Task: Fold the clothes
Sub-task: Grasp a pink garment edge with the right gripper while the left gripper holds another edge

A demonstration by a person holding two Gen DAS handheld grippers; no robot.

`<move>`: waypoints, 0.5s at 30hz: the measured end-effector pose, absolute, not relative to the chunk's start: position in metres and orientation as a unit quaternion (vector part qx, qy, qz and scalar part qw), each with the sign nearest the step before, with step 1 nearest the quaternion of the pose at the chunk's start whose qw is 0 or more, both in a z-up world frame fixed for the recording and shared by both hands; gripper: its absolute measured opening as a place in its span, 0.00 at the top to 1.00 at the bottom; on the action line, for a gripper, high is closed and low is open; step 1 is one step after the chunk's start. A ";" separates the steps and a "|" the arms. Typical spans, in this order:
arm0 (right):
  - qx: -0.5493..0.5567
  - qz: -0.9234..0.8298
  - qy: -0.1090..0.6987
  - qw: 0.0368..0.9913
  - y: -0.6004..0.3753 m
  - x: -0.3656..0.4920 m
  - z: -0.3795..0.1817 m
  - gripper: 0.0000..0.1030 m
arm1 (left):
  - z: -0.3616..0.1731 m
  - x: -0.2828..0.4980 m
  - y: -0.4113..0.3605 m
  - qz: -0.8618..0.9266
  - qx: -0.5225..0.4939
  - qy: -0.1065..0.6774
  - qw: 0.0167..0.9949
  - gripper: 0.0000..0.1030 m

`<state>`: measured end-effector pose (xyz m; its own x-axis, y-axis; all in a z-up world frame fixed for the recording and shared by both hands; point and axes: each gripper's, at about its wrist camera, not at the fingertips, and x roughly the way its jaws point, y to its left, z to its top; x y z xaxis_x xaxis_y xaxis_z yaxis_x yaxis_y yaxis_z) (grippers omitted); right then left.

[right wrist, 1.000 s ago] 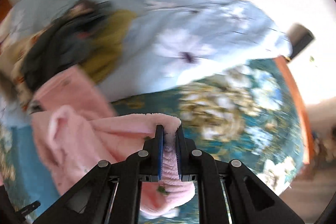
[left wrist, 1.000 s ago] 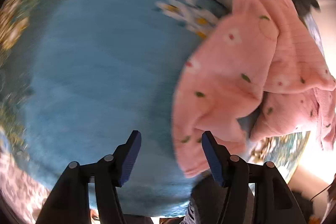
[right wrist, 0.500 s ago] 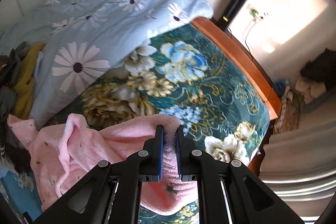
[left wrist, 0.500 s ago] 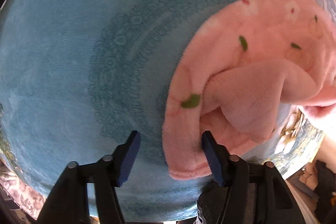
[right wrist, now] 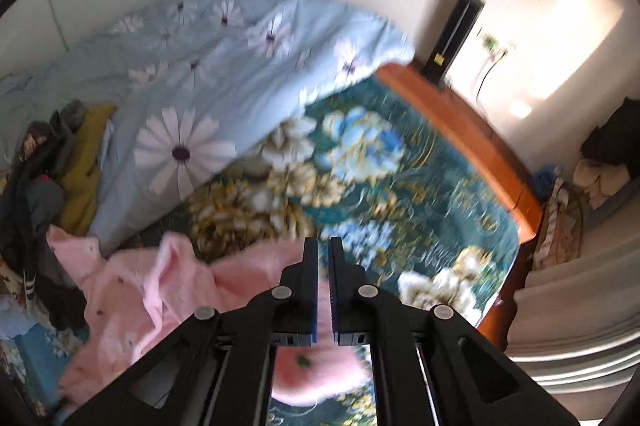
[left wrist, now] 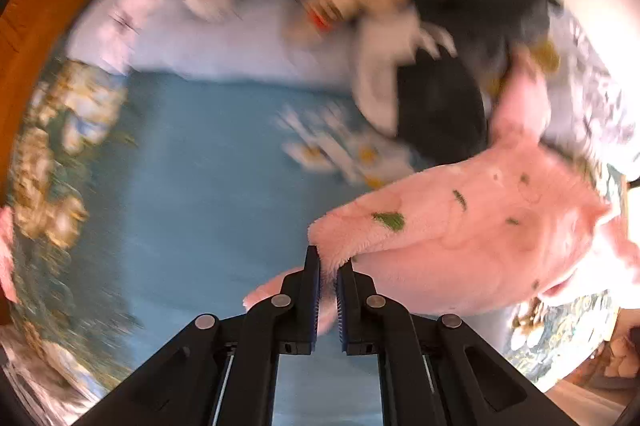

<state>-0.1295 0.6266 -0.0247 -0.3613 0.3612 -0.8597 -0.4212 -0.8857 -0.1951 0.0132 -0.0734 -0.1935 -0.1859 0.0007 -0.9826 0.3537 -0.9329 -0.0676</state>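
Left gripper: fingers closed on a fuzzy edge of the pink garment, the pile pinched between the two pads.
Right gripper: fingers drawn nearly together with a thin gap; pink fabric shows behind and under them, but the blur hides whether any cloth sits in that gap, so I cannot tell if they grip it.
Pink garment: spread across the bed, lying partly on the light blue blanket and partly on the teal floral bedspread.
Left view only: the blue blanket with a daisy print, a dark garment and pale clothes heaped beyond the pink one.
Right view only: the daisy-print duvet, the orange wooden bed frame, a black tower-shaped device by the wall, and a pile of dark and mustard clothes at the left.
Hard to make out: the left view is smeared by motion, so the heaped items stay unclear; the garment's lower end is cut off behind the right gripper's body.
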 end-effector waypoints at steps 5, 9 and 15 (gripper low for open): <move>-0.504 0.835 0.042 0.219 0.627 -0.104 -0.010 0.96 | -0.161 0.045 -0.094 -0.770 0.618 0.096 0.129 0.92; -0.532 0.818 0.112 0.190 0.627 -0.083 -0.046 0.96 | -0.166 0.059 -0.104 -0.752 0.633 0.110 0.147 0.92; -0.590 0.767 0.220 0.120 0.607 -0.079 -0.134 0.88 | -0.172 0.074 -0.113 -0.729 0.649 0.130 0.174 0.92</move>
<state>-0.0790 0.6067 -0.1339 -0.2751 -0.0758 -0.9584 -0.4440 -0.8742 0.1966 0.0742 -0.1127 -0.1715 -0.0978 -0.0847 -0.9916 0.4222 -0.9058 0.0357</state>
